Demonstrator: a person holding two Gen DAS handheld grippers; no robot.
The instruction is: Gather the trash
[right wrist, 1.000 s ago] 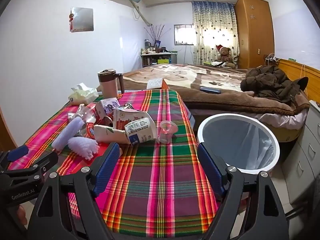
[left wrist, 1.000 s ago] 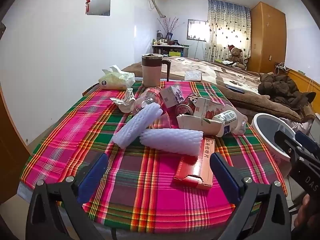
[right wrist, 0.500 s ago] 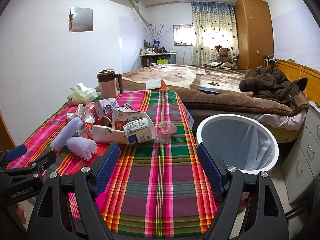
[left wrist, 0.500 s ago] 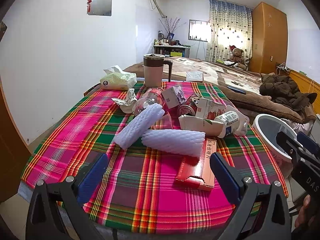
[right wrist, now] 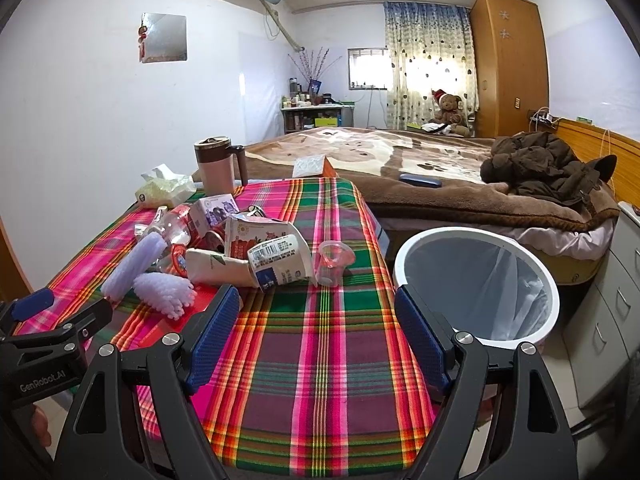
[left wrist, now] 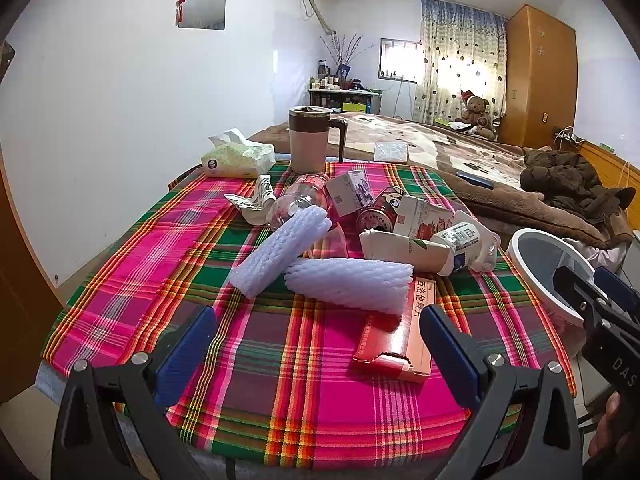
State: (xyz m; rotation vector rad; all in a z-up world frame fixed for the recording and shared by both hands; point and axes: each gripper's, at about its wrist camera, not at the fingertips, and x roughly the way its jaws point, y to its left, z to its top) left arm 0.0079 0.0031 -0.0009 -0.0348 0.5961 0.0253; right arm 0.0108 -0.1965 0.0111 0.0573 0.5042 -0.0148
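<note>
Bare plaid cloth lies open ahead; piled trash crowds the table's middle, bin just beside.

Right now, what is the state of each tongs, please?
Left tongs: open, holding nothing.
Right tongs: open, holding nothing.

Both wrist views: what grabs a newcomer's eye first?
The loud pink, green and red plaid tablecloth, with a jumble of trash heaped at its middle: foam fruit sleeves, cartons, a can, a red box. Next, the white-rimmed bin standing off the table's right edge, bag-lined. Both the left gripper and the right gripper are open with nothing between their pads.
</note>
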